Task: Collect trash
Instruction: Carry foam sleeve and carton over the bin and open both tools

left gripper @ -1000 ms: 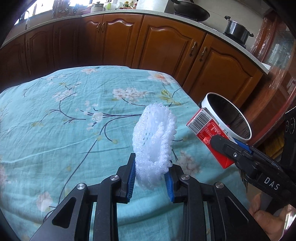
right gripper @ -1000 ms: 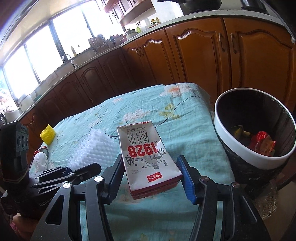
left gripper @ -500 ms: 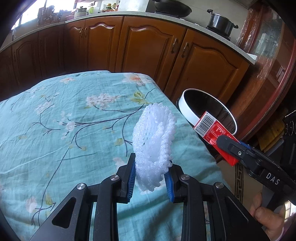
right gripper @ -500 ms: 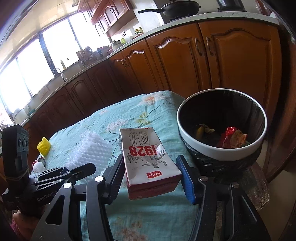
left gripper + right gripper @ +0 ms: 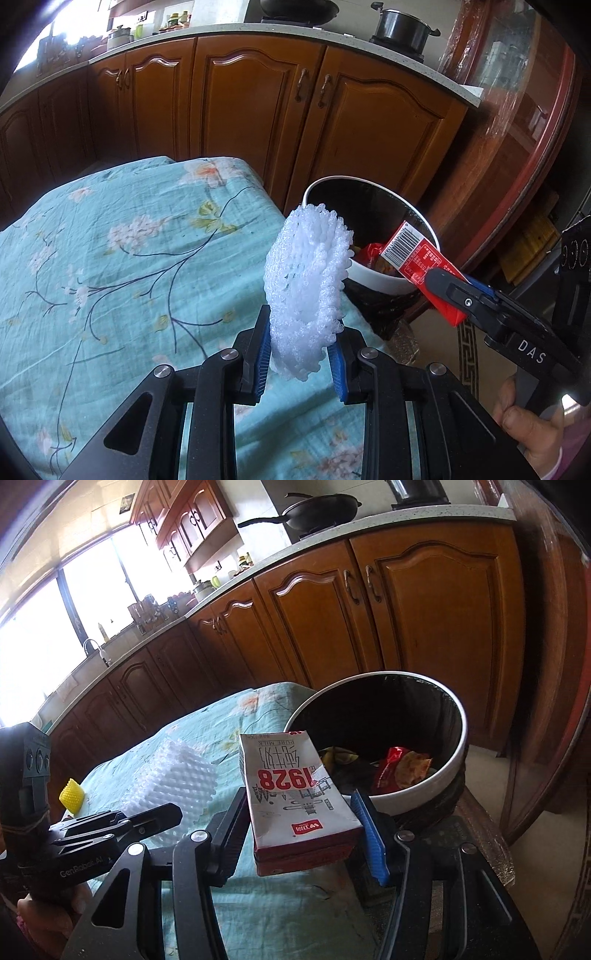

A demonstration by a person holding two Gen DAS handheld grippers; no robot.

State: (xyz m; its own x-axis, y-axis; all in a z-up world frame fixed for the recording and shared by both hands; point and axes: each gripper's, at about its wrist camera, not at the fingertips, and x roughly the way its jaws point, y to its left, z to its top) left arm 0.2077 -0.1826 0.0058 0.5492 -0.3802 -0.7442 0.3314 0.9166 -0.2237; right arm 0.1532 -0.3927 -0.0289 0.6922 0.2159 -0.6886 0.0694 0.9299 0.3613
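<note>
Left tool (image 5: pixel 299 356): its blue pads (image 5: pixel 263 350) are nearly closed and clamp the lower edge of a white foam net (image 5: pixel 306 291), which stands upright above the cloth-covered bench (image 5: pixel 122 266). In the left wrist view the net's top overlaps the near rim of the waste bin (image 5: pixel 380 280), a round container with a white rim and black liner standing just beyond the bench's corner.

Right tool (image 5: pixel 303 830): about half open, its two fingers (image 5: pixel 367 830) grip the sides of a milk carton (image 5: pixel 291 797) printed "1928" and "PURE MILK", red at its base. The carton's far end reaches over the bin's near rim (image 5: pixel 413 794); in the left wrist view its barcode end (image 5: pixel 413 254) lies over the bin mouth. Red wrappers (image 5: pixel 400 771) and darker scraps lie in the bin.

A yellow foam net (image 5: pixel 72 795) rests on the bench's far side. Wooden cabinets (image 5: pixel 258 110) stand behind, with a dark pot (image 5: pixel 400 26) on the worktop above.
</note>
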